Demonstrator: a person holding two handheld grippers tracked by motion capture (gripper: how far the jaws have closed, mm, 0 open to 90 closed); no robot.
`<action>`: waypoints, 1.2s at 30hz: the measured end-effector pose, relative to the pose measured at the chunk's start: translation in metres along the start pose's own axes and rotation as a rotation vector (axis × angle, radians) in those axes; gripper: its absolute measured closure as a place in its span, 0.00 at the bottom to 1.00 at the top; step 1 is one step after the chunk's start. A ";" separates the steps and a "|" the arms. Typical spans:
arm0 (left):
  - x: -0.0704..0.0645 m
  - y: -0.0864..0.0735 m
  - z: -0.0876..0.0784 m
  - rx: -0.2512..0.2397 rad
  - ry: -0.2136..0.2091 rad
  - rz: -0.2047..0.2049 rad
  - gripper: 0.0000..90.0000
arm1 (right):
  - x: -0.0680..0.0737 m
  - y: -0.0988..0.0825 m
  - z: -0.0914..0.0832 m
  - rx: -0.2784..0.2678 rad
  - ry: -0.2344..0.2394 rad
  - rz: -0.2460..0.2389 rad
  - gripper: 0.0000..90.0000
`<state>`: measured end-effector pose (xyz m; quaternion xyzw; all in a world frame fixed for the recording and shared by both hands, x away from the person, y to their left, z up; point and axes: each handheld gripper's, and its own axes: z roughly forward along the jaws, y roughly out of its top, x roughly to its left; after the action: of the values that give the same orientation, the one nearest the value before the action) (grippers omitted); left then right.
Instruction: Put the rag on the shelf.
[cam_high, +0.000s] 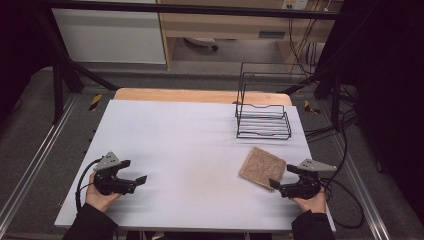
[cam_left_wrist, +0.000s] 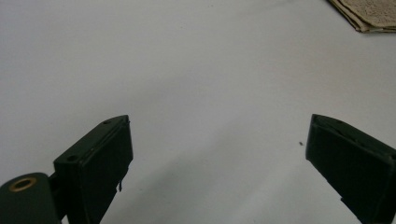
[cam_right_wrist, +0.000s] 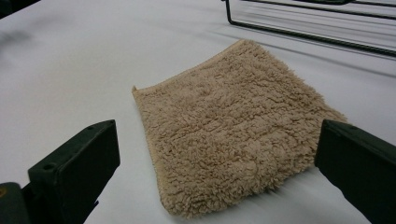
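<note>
A folded square cloth (cam_high: 262, 168) of tan, shaggy pile is lying flat on the smooth white table (cam_high: 190, 150), just ahead of the right gripper (cam_high: 285, 176), whose matte black jaws are standing wide apart and holding nothing. The right gripper view is resolving the looped fibres and stitched hem, while the black wire rack (cam_high: 263, 120) is cut off there. The left gripper (cam_high: 135, 171) is resting well apart, jaws spread and holding nothing.

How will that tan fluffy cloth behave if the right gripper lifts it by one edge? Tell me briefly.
The cloth looks soft and shaggy, so it will probably droop rather than stay flat. It appears folded in layers, so it may unfold when lifted. Lying flat on the table, it would likely bunch up if pushed.
</note>
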<state>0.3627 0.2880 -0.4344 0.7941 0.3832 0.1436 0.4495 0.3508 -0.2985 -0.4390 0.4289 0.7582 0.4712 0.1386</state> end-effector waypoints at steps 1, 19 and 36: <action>0.000 0.000 0.000 0.004 0.000 0.003 0.08 | 0.000 0.000 0.000 0.001 0.001 0.001 0.01; 0.000 -0.001 -0.001 0.006 0.009 0.000 0.08 | 0.018 0.011 0.010 0.035 -0.029 -0.037 0.05; 0.000 -0.001 -0.002 0.010 0.023 -0.003 0.08 | 0.050 0.028 0.048 0.116 -0.024 -0.142 0.39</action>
<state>0.3615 0.2896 -0.4346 0.7941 0.3902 0.1503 0.4411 0.3653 -0.2252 -0.4311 0.3870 0.8109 0.4104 0.1558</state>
